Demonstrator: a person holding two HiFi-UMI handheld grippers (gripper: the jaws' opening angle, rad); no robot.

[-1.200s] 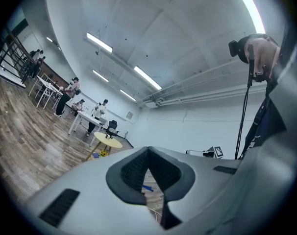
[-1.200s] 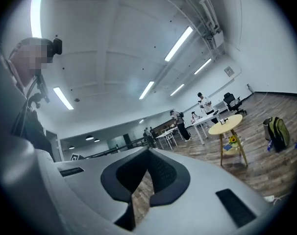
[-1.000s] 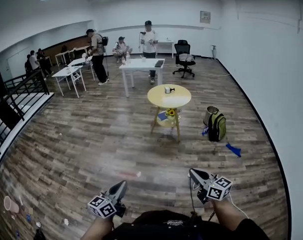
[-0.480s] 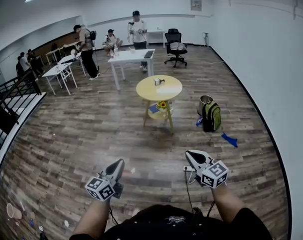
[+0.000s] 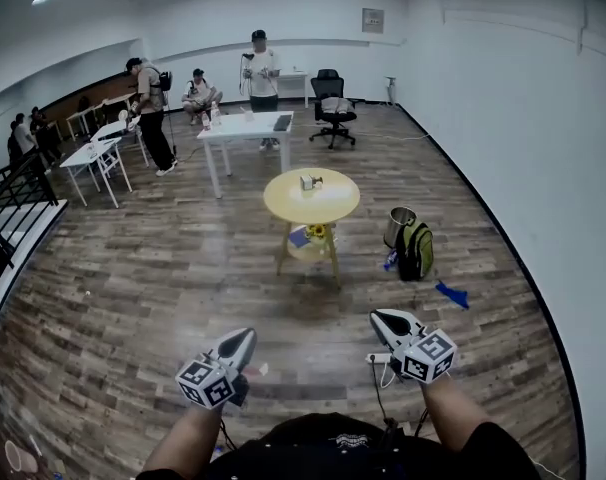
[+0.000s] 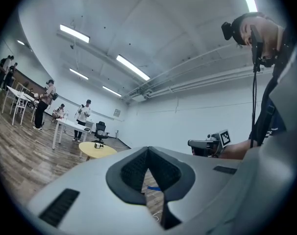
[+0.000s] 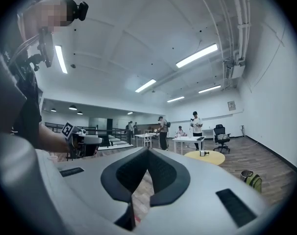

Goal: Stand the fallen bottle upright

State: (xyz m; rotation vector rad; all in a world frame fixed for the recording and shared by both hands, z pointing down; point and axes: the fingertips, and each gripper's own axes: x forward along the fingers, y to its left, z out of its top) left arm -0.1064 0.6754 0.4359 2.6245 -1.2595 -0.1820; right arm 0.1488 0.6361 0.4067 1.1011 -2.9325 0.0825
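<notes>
A small pale bottle (image 5: 308, 181) lies on its side on top of the round yellow table (image 5: 328, 206), well ahead of me across the wooden floor. The same bottle (image 7: 203, 153) shows on the table (image 7: 210, 158) in the right gripper view, and as a tiny bottle (image 6: 96, 145) on the table (image 6: 100, 151) in the left gripper view. My left gripper (image 5: 245, 335) and right gripper (image 5: 377, 317) are held level in front of my body, far short of the table. Both are shut, left gripper (image 6: 148, 151) and right gripper (image 7: 147, 150), and hold nothing.
A green and black backpack (image 5: 415, 250) and a metal bucket (image 5: 397, 226) stand right of the table, with a blue scrap (image 5: 450, 293) on the floor. Behind are a white table (image 5: 248, 125), an office chair (image 5: 330, 93) and several people. A white wall runs along the right.
I have walked forward: the yellow table is nearer and lower in the head view. Both grippers came along with me, still shut. A pink scrap on the floor now lies beside the left gripper.
</notes>
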